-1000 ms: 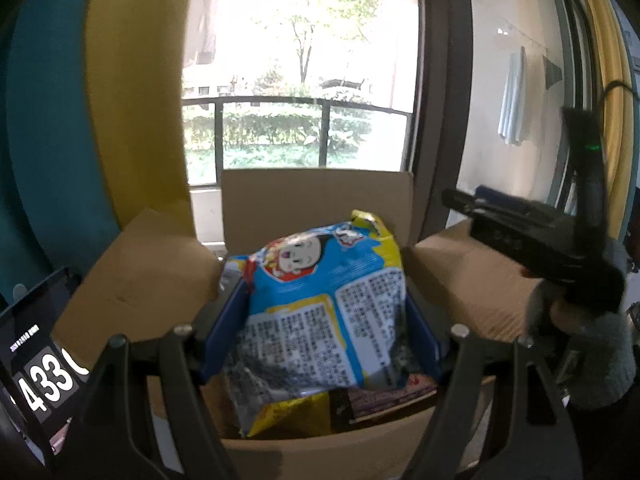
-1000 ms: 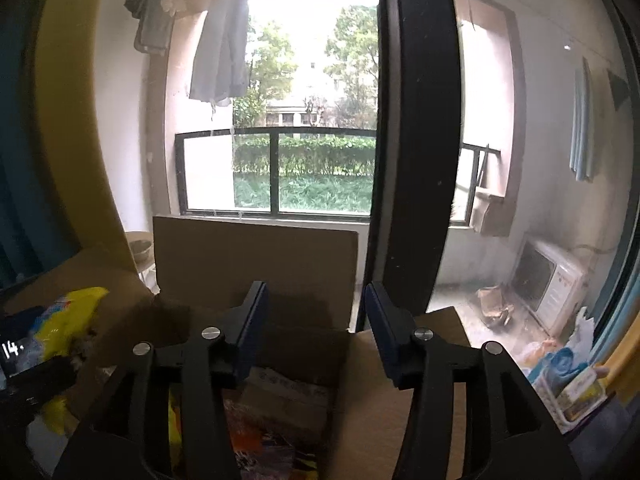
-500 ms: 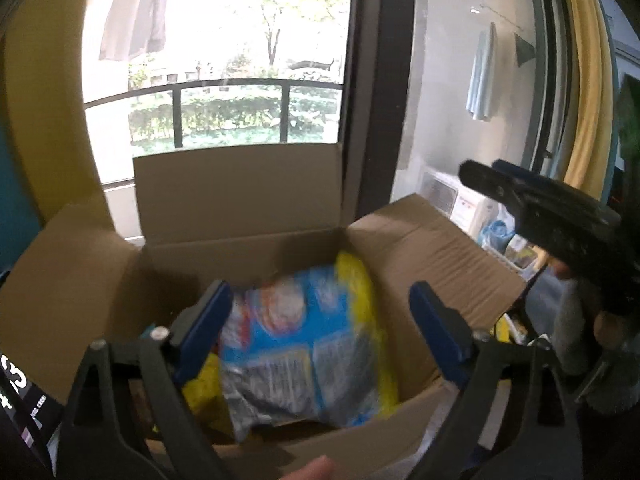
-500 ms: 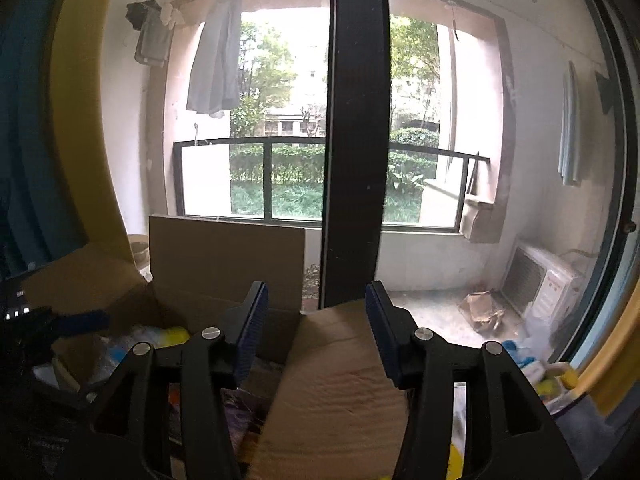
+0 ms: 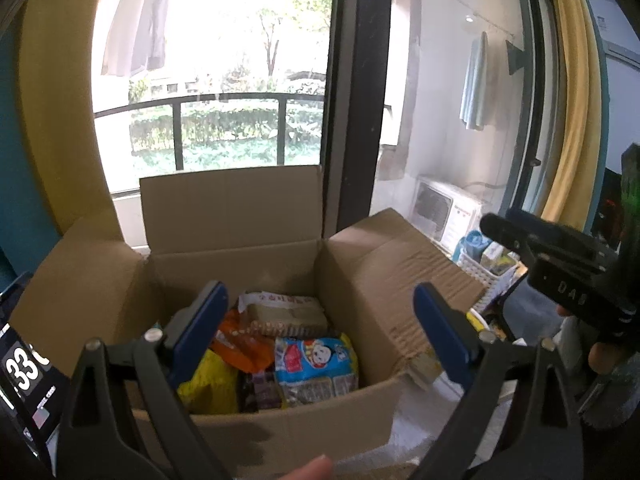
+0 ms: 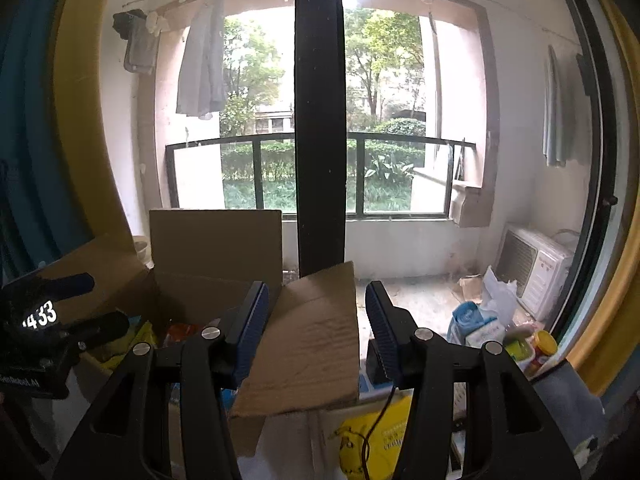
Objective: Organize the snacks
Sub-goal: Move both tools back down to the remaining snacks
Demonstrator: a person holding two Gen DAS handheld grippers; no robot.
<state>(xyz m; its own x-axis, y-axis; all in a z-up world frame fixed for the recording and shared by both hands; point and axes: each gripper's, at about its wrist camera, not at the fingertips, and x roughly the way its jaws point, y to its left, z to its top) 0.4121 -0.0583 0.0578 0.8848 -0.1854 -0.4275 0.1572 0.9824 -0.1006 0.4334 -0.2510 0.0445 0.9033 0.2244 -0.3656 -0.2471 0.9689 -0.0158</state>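
An open cardboard box point(image 5: 280, 428) holds several snack packs. A blue cartoon snack bag point(image 5: 316, 364) lies loose inside it, beside an orange bag point(image 5: 240, 344), a yellow bag point(image 5: 208, 384) and a beige pack point(image 5: 286, 312). My left gripper point(image 5: 318, 300) hovers over the box, its jaws opening wide, with nothing between the pads. My right gripper point(image 6: 316, 300) is open and empty above the box's right flap point(image 6: 312, 340). It also shows at the right of the left wrist view as the right gripper point(image 5: 560, 276).
A dark window post point(image 6: 320, 120) rises behind the box. On the floor to the right stand a white basket point(image 5: 484, 268) with packs, more snacks point(image 6: 500, 336) and an air-conditioner unit point(image 6: 536, 268). A yellow bag point(image 6: 380, 436) lies below my right gripper.
The left jaws spread and let go of the blue bag, which dropped into the box. Both grippers shifted to the right; the right one now sits over the flap.
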